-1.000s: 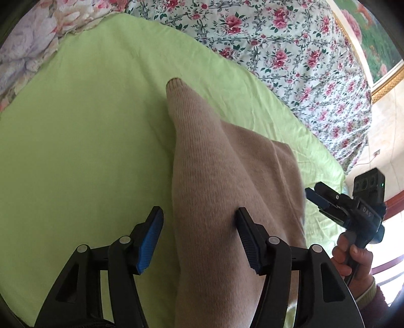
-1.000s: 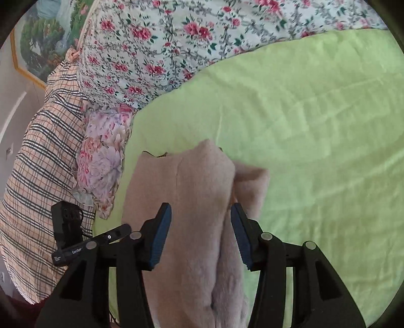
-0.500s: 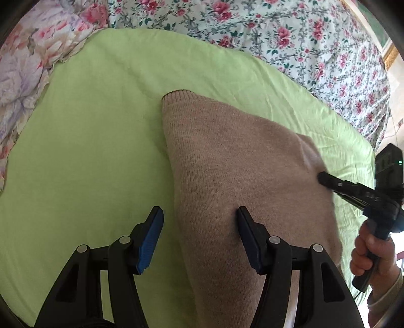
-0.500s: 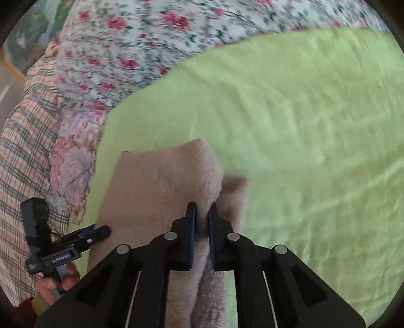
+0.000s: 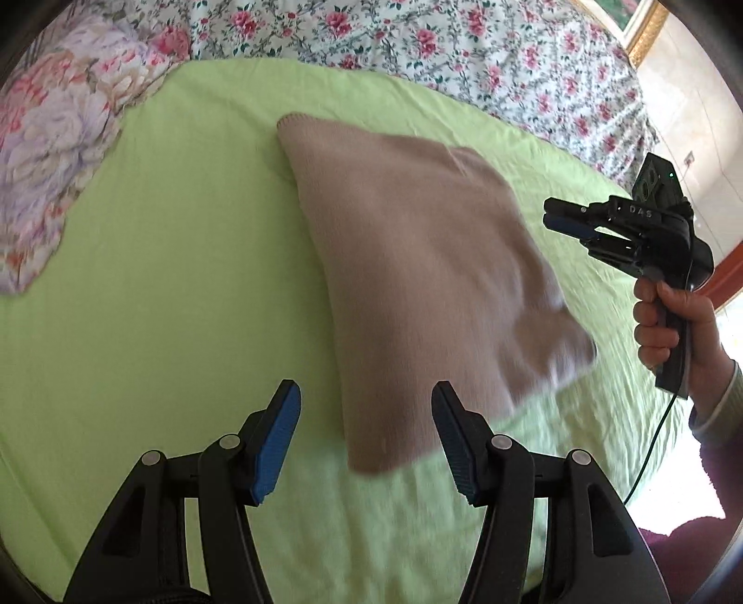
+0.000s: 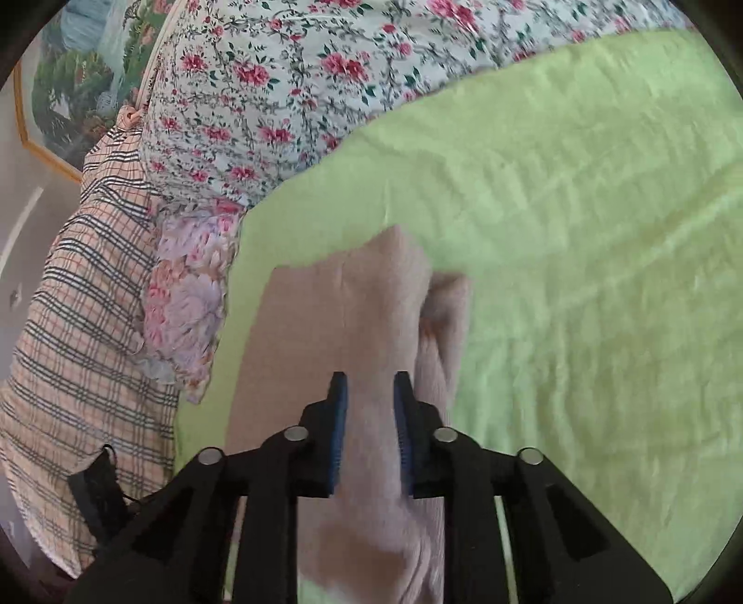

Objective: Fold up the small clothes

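Note:
A beige knitted sweater (image 5: pixel 418 260) lies folded on the green sheet (image 5: pixel 176 279); its near edge is blurred. My left gripper (image 5: pixel 367 395) hovers open over the sweater's near corner, and the pads do not touch the cloth. In the left wrist view my right gripper (image 5: pixel 552 214) hangs in the air just right of the sweater with nothing in it, held by a hand (image 5: pixel 659 320). In the right wrist view the right gripper (image 6: pixel 370 378) is above the sweater (image 6: pixel 334 316), its jaws a narrow gap apart and opening, with no cloth pinched between them.
A flowered quilt (image 5: pixel 418 42) bounds the sheet at the back. A pale floral pillow (image 5: pixel 51 153) lies at the left in the left wrist view. A plaid cloth (image 6: pixel 79 297) and a framed picture (image 6: pixel 69 79) are on the left in the right wrist view. Bare sheet (image 6: pixel 580 279) spreads right of the sweater.
The right gripper closed on the sweater's fold, then let go and drew off to the side. The left gripper pulled back, and the sweater dropped flatter onto the sheet.

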Action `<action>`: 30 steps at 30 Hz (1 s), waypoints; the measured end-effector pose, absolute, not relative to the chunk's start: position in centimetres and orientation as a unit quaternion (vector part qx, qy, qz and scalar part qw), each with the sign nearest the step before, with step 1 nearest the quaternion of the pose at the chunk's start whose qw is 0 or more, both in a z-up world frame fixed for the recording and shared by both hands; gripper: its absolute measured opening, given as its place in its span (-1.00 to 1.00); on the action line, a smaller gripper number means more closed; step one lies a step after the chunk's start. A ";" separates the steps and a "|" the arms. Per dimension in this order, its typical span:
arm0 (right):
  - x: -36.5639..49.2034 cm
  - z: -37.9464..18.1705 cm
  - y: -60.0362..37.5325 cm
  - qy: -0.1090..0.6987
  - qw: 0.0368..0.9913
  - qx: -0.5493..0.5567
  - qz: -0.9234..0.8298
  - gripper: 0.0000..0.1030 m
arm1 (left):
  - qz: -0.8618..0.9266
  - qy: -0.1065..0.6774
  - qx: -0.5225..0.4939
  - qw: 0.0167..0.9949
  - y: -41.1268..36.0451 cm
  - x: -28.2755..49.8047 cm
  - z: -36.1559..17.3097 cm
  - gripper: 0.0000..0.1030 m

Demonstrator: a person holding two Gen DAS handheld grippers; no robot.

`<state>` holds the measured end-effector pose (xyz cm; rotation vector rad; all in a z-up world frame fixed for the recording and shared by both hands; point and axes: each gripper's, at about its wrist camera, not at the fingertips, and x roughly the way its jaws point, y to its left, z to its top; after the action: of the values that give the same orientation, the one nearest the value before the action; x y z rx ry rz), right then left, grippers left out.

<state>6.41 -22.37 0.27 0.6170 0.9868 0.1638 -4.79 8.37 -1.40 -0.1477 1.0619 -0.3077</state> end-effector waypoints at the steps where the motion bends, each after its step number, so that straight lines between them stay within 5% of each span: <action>1: 5.3 -0.2 -22.0 0.472 0.827 0.294 0.082 -0.49 | -0.146 0.508 -0.069 0.846 8.2 -5.6 -1.9 0.15; 11: 1.8 -2.5 -19.0 0.503 0.814 0.274 0.097 -0.49 | -0.114 0.510 -0.034 0.852 6.1 -5.9 -5.4 0.13; 13: 2.0 -1.8 -18.6 0.500 0.819 0.262 0.102 -0.99 | -0.100 0.513 -0.027 0.852 6.2 -5.2 -6.0 -0.22; 14: 1.7 -0.8 -18.5 0.485 0.828 0.261 0.106 -0.99 | -0.102 0.519 -0.032 0.848 6.3 -4.9 -6.3 -0.60; 18: -0.2 3.3 -19.1 0.416 0.864 0.251 0.135 -1.00 | -0.104 0.502 -0.032 0.858 6.0 -5.8 -5.3 -0.71; 22: 0.2 1.3 -20.6 0.454 0.852 0.243 0.092 -0.98 | -0.101 0.517 -0.048 0.849 6.1 -6.0 -5.8 -0.74; 25: 0.7 0.2 -20.8 0.464 0.845 0.255 0.081 -0.86 | -0.099 0.522 -0.053 0.845 6.4 -5.7 -6.0 -0.73; 28: 1.4 -0.1 -20.2 0.459 0.848 0.250 0.086 -0.12 | -0.096 0.526 -0.052 0.843 6.5 -5.6 -6.0 -0.73; 30: 2.2 -0.3 -19.7 0.460 0.849 0.244 0.087 -0.11 | -0.093 0.529 -0.052 0.842 6.3 -5.6 -6.1 -0.72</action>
<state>2.22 -19.74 -0.34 0.5147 0.9692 0.1831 -5.57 6.34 -6.13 -0.1092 1.1181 -0.1970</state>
